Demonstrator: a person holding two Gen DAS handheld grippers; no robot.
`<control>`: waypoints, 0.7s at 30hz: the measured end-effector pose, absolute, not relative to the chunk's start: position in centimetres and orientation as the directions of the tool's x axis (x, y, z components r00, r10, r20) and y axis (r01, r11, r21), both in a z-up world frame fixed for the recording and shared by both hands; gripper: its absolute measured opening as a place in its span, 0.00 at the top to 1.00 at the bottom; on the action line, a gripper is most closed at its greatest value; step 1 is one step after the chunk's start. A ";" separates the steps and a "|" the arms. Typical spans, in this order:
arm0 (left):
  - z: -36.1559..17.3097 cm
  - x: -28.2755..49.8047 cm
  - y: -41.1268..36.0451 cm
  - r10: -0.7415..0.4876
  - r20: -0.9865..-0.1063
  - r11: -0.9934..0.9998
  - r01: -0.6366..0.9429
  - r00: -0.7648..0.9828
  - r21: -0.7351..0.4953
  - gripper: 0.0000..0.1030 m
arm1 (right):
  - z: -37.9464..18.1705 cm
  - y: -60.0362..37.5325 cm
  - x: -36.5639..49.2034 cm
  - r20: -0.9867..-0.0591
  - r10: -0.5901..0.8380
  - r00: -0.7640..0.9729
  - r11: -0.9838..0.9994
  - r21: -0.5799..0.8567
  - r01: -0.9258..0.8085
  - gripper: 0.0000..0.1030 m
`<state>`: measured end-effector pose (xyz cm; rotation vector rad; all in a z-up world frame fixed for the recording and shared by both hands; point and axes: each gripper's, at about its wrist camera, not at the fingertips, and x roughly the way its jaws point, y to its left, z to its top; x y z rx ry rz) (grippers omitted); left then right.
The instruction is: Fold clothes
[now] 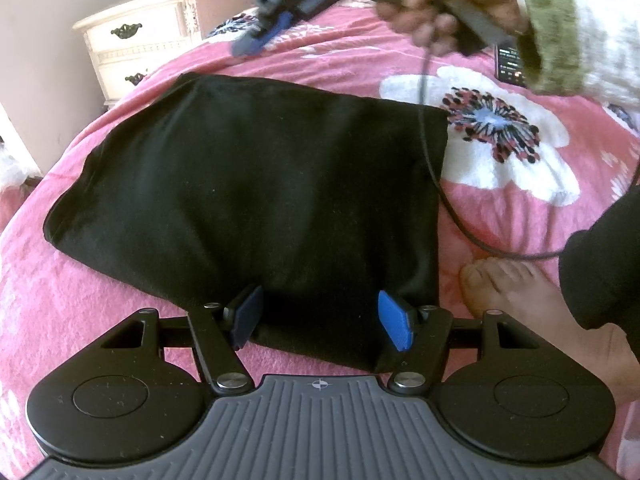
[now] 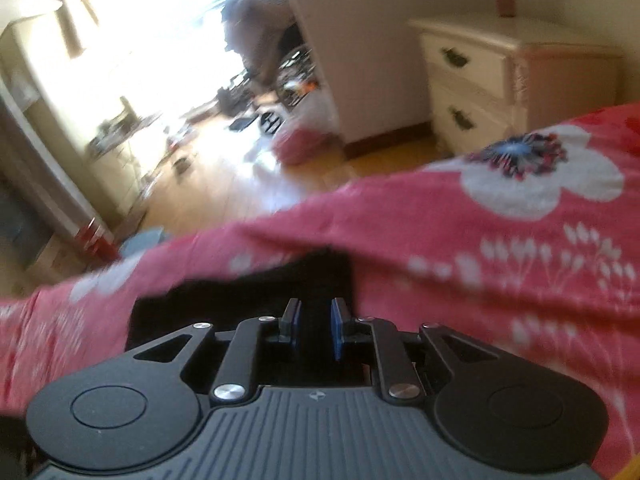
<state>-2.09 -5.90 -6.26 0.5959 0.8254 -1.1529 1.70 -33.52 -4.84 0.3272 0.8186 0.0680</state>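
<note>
A black garment (image 1: 248, 200) lies folded into a rough rectangle on the pink floral bedspread (image 1: 500, 208). My left gripper (image 1: 320, 320) is open, its blue pads either side of the garment's near edge. The right gripper (image 1: 260, 28), blurred and held by a hand (image 1: 440, 4), hovers above the bed beyond the garment's far edge. In the right wrist view the right gripper (image 2: 316, 328) has its jaws partly open, nothing between them, above a corner of the black garment (image 2: 240, 300).
A cream nightstand (image 1: 140, 40) stands beside the bed at the far left. A phone (image 1: 510, 64) lies on the bedspread at the right. A bare foot (image 1: 512, 292) and a black cable (image 1: 436, 184) are near the garment's right edge. A cluttered wooden floor (image 2: 240, 184) lies past the bed's edge.
</note>
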 end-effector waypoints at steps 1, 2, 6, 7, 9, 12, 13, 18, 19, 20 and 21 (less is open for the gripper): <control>-6.2 -2.1 -5.9 -0.546 -0.818 0.312 0.950 0.180 0.001 0.38 | -5.2 -33.4 1.2 -0.721 0.193 0.665 0.950 0.306 0.056 0.84; -6.2 -2.2 -5.9 -0.545 -0.819 0.314 0.950 0.183 0.003 0.38 | -5.7 -33.3 0.9 -0.747 0.176 0.641 0.958 0.280 0.063 0.84; -5.5 -2.3 -5.6 -0.540 -0.815 0.328 0.944 0.210 0.026 0.38 | -7.0 -34.4 -0.7 -0.799 0.054 0.598 0.964 0.197 0.177 0.84; -5.3 -2.3 -5.5 -0.538 -0.814 0.334 0.942 0.220 0.034 0.38 | -6.4 -34.7 -1.2 -0.790 0.011 0.613 0.958 0.185 0.220 0.83; -4.8 -2.3 -5.1 -0.537 -0.809 0.351 0.935 0.239 0.043 0.38 | -5.0 -34.8 -2.7 -0.765 -0.071 0.641 0.955 0.134 0.265 0.83; -4.5 -2.1 -5.0 -0.541 -0.804 0.376 0.926 0.246 0.031 0.38 | -3.8 -34.0 -5.0 -0.737 -0.039 0.674 0.946 0.190 0.261 0.83; -4.4 -2.1 -5.1 -0.543 -0.803 0.383 0.923 0.246 0.024 0.38 | -3.6 -33.5 -5.8 -0.732 -0.020 0.681 0.943 0.212 0.255 0.82; -4.8 -2.2 -6.0 -0.534 -0.816 0.402 0.916 0.221 -0.015 0.38 | -4.6 -29.3 -8.4 -0.730 0.045 0.682 0.955 0.232 0.185 0.82; -4.9 -2.2 -6.2 -0.528 -0.821 0.404 0.914 0.217 -0.018 0.38 | -5.0 -28.4 -8.8 -0.733 0.051 0.679 0.959 0.226 0.172 0.82; -5.0 -2.2 -6.2 -0.526 -0.822 0.406 0.914 0.217 -0.019 0.38 | -5.6 -27.7 -9.1 -0.739 0.047 0.672 0.963 0.212 0.166 0.82; -5.1 -2.2 -6.2 -0.524 -0.824 0.408 0.913 0.216 -0.019 0.38 | -6.2 -27.1 -9.3 -0.747 0.039 0.664 0.967 0.195 0.163 0.82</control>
